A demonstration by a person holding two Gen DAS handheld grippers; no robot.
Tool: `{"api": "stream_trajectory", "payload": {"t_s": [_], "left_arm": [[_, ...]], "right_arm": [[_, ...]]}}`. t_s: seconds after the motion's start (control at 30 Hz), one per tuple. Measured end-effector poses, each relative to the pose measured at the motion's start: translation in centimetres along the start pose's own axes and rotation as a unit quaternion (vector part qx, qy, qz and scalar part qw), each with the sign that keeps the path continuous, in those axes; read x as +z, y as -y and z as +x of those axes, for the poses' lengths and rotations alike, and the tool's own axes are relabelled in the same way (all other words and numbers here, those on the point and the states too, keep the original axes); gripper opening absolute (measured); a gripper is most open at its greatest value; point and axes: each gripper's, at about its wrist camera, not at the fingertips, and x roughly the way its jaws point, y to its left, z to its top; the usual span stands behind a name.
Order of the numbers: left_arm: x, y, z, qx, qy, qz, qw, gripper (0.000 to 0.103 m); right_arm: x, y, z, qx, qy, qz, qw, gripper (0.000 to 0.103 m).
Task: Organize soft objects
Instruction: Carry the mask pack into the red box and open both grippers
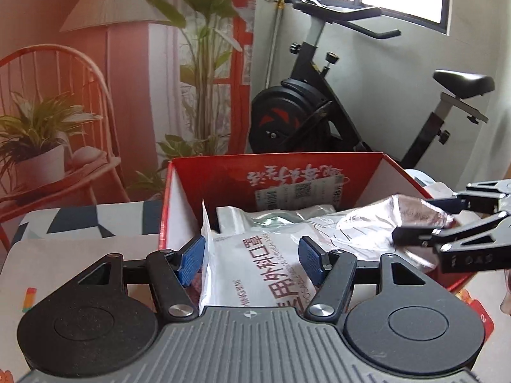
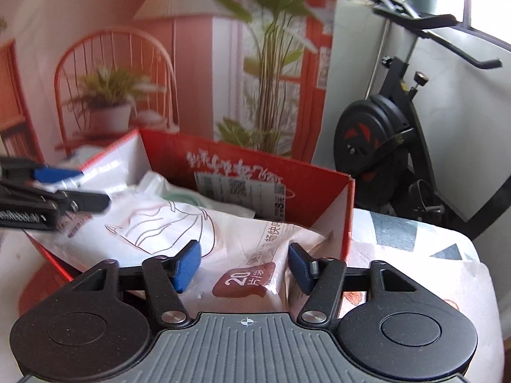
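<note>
A white bag of surgical masks [image 1: 255,274] [image 2: 179,223] hangs over an open red cardboard box [image 1: 223,175] [image 2: 319,185]. My left gripper [image 1: 251,261] [image 2: 92,188] is shut on one end of it, the bag's edge standing against a blue pad [image 1: 191,260]. My right gripper [image 2: 244,265] [image 1: 415,220] is shut on the other, crumpled end, near a brown "20" label. A clear zip bag [image 1: 271,215] [image 2: 159,185] lies inside the box under the mask bag.
The box stands on a table with a patterned cloth [image 1: 95,220] [image 2: 415,233]. Behind it is a printed backdrop of a chair and plants [image 1: 64,95], and a black exercise bike [image 1: 303,111] [image 2: 377,140] against the wall.
</note>
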Motion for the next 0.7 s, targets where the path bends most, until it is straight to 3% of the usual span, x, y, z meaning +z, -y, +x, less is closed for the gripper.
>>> {"api": "stream_trajectory", "payload": {"t_s": [0.27,0.5,0.57,0.63,0.7], "left_arm": [[-0.1,-0.3,-0.4,0.000,0.001,-0.012,0.9999,0.067],[0.2,0.2,-1.1,0.004,0.007,-0.012,0.9999,0.067],[0.5,0.4,-1.6,0.009,0.006,-0.009,0.9999,0.068],[0.9,0.4,-2.7,0.011,0.016,-0.005,0.9998,0.075],[1.2,0.4,-3.9,0.018,0.030,-0.004,0.9994,0.091]], "right_arm": [[0.7,-1.6,3.5,-0.014,-0.062,-0.015,0.998,0.054],[0.5,-1.7,4.0,-0.014,-0.079,-0.005,0.997,0.054],[0.1,-1.5,3.6,-0.013,-0.066,0.012,0.998,0.055],[-0.3,-1.2,2.8,-0.013,-0.052,0.025,0.998,0.056],[-0.5,-1.0,1.8,-0.013,-0.039,0.041,0.998,0.062]]}}
